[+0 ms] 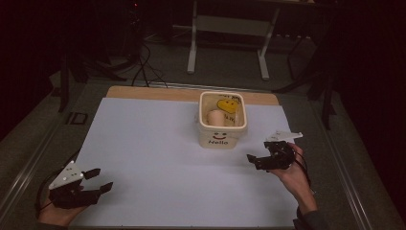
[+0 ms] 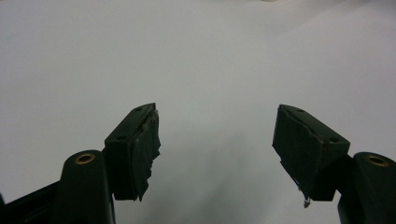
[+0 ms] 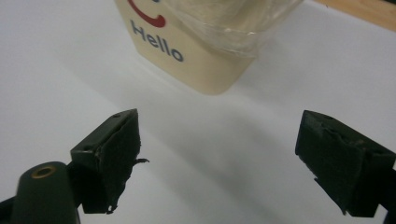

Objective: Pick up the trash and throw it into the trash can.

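Observation:
A cream tub (image 1: pixel 223 136) printed with a smile and "Hello" stands on the white sheet (image 1: pixel 158 153) right of centre. Inside it lie a yellow piece with a drawn face (image 1: pixel 229 105) and a peach-coloured object (image 1: pixel 215 117). My right gripper (image 1: pixel 256 162) is open just right of the tub's front, low over the sheet. In the right gripper view the tub (image 3: pixel 201 56) stands close ahead of the open gripper (image 3: pixel 219 116), nothing between its jaws. My left gripper (image 1: pixel 102 178) is open near the front left corner. In its own view the left gripper (image 2: pixel 217 114) holds nothing above the bare sheet (image 2: pixel 210 56).
A wooden strip (image 1: pixel 153 93) shows along the sheet's far edge. Metal rails (image 1: pixel 28 158) border the table on both sides. Beyond the table are a white desk frame (image 1: pixel 230 28) and cables (image 1: pixel 143 67) on a dark floor.

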Available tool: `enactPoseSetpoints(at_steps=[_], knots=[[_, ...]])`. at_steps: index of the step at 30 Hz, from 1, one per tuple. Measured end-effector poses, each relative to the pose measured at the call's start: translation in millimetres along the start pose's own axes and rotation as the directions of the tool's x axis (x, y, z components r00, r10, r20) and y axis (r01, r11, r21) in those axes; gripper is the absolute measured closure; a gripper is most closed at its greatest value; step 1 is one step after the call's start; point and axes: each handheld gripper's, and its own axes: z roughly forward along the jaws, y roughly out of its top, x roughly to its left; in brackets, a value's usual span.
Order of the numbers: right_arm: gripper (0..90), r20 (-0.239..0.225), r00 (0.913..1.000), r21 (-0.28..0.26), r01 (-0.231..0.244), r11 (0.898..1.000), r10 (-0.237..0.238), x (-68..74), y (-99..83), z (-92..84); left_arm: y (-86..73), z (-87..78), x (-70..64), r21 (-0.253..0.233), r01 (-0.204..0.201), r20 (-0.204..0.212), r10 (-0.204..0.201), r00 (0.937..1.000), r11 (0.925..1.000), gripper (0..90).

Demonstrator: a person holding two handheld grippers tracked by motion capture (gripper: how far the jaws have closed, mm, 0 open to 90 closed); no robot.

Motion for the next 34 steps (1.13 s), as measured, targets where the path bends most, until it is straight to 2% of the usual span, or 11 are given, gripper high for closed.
enactPoseSetpoints(at_steps=[2, 10, 18, 27, 34], knots=[[13.6, -0.005, 0.9998, -0.028, 0.019, 0.999, -0.019, 1.1, -4.4, -1.3, 0.1, 0.1, 0.0, 0.000, 0.000, 0.000, 0.000, 1.0000, 1.0000, 31.5], [13.9, -0.020, 0.9993, -0.131, 0.028, 0.991, -0.031, 2.5, -17.3, -12.0, 0.3, -0.7, -0.5, -0.003, -0.005, -0.001, 0.005, 1.0000, 1.0000, 31.4], [11.7, -0.027, 0.9988, -0.132, 0.037, 0.991, -0.041, 4.4, -25.0, -16.5, 0.4, -1.2, -1.1, -0.006, -0.005, -0.001, 0.005, 1.0000, 1.0000, 31.3], [11.0, -0.042, 0.9968, -0.167, 0.059, 0.984, -0.067, 6.5, -29.6, -24.2, 0.5, -1.4, -1.1, -0.008, -0.006, 0.001, 0.006, 1.0000, 0.9999, 31.1], [11.0, -0.054, 0.9947, -0.174, 0.076, 0.982, -0.087, 7.5, -30.1, -22.6, 0.6, -2.2, -1.0, -0.009, -0.010, -0.001, 0.010, 0.9999, 0.9999, 31.1]])
